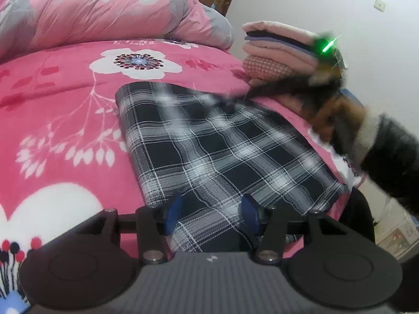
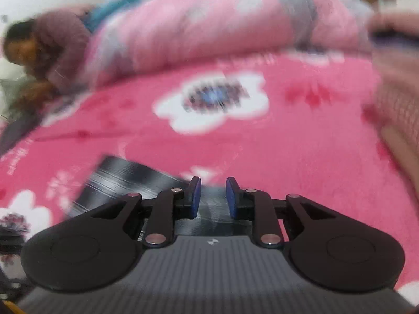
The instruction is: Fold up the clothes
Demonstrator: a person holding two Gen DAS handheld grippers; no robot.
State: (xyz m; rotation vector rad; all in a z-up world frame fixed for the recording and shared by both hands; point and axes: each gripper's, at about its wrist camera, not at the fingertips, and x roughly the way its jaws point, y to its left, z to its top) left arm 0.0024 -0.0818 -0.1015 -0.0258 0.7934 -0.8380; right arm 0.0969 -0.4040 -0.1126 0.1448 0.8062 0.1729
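Observation:
A black-and-white plaid garment point(image 1: 222, 144) lies folded into a flat rectangle on the pink flowered bedspread point(image 1: 65, 91). My left gripper point(image 1: 212, 213) hovers open over its near edge, blue pads apart with plaid cloth showing between them. The right gripper point(image 1: 248, 95), motion-blurred and held by a hand point(image 1: 330, 123), reaches in at the garment's far right corner. In the right wrist view, the right gripper point(image 2: 214, 196) stands open with a narrow gap, above the blurred plaid garment point(image 2: 125, 180). I see no cloth pinched between its fingers.
A stack of folded pink and purple clothes point(image 1: 277, 49) sits at the bed's far right, close to the right gripper. A bunched pink-and-grey quilt point(image 1: 104, 7) fills the back of the bed. A person in a mauve top point(image 2: 52, 47) is at the far left. The bed's right edge drops toward the floor.

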